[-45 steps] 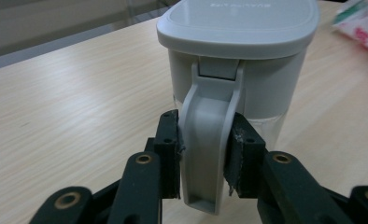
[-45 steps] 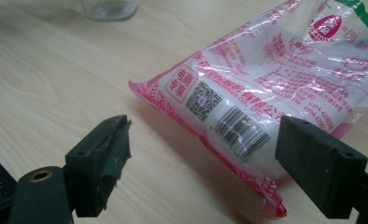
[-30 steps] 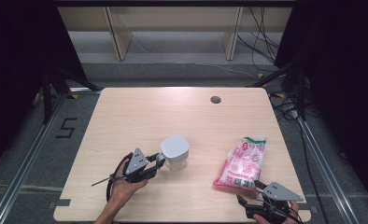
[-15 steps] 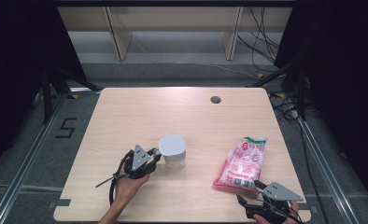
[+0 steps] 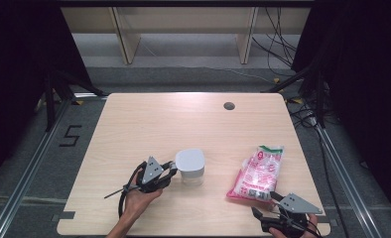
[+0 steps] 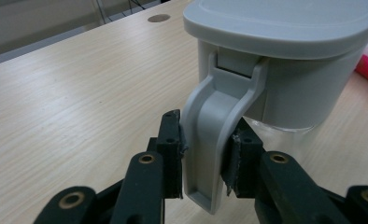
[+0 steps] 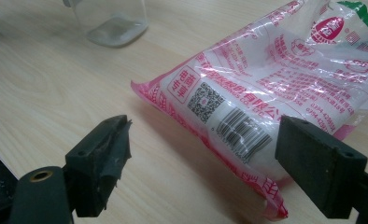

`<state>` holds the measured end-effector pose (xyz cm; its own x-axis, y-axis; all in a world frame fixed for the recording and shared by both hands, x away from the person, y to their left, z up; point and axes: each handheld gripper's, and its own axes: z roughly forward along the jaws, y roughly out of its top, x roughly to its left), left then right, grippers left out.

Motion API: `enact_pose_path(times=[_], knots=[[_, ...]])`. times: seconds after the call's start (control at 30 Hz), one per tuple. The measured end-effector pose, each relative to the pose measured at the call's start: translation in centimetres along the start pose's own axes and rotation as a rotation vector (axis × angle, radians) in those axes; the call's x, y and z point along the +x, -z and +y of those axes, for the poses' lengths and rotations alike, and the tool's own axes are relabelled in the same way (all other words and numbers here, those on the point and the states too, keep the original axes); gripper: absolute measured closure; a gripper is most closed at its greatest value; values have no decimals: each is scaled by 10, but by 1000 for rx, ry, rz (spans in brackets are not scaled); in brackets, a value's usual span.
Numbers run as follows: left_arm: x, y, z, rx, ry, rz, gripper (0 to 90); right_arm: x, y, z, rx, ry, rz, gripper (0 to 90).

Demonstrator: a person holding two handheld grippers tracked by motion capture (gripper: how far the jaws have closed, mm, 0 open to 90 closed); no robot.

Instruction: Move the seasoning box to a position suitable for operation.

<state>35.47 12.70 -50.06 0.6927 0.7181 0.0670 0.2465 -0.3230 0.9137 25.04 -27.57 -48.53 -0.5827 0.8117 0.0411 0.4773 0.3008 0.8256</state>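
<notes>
**Latch pinched, bag waiting**

The grey-lidded clear container [image 5: 190, 167] stands on the table [image 5: 149, 124] nearer its front edge, left of centre. Its grey latch flap [image 6: 209, 140] hangs down the side, and the left gripper [image 5: 169, 171] has its jaws pressed on that flap from both sides. To free the lid well, I judge the flap should be swung outward and up around its hinge, gently, so the light container does not tip or slide. Toward the front right corner lies the pink rice bag [image 5: 259, 171]; the right gripper [image 5: 265, 204] waits just before it, jaws spread wide.
</notes>
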Motion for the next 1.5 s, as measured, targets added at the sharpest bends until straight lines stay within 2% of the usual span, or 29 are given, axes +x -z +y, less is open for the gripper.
enact_pose_path(times=[0.27,0.3,0.33,0.37,0.43,0.53,0.57,0.63,0.83,0.97,1.03,1.07,1.2,1.23,1.33,1.4,1.5], knots=[[-9,0,0,-6,-2,-39,700,0,0,0,-1,4,2,187],[-9,0,1,3,-20,-39,700,0,0,0,0,4,1,187],[-11,0,1,-3,-6,-45,700,0,0,0,1,5,2,187],[-11,0,1,1,-18,-46,700,0,0,0,0,5,3,187],[-13,-1,1,-3,-10,-58,699,0,0,0,0,3,3,187],[-14,-1,1,0,-17,-52,700,0,0,0,1,6,2,187],[-14,-1,1,-2,-12,-54,700,-1,0,0,9,25,0,187],[-14,-1,1,-4,4,-61,699,0,0,0,2,8,2,187],[-13,-1,2,7,3,-63,691,-1,0,0,6,21,-4,187],[-10,2,2,22,6,-66,619,-1,0,0,4,24,-6,187],[-10,2,2,6,14,-75,606,-1,0,0,4,23,-6,187],[-9,4,2,6,7,-74,592,0,0,0,2,9,4,187],[-7,12,5,4,-13,-85,561,-1,0,0,4,24,-7,187],[-6,13,6,5,-29,-96,557,0,0,0,7,19,-1,187],[-8,15,6,11,-13,-95,529,0,0,0,2,8,1,187],[-8,16,7,6,-13,-95,513,-1,0,0,4,22,-4,187],[-5,22,13,4,-32,-82,471,-1,0,0,3,25,-6,187]])
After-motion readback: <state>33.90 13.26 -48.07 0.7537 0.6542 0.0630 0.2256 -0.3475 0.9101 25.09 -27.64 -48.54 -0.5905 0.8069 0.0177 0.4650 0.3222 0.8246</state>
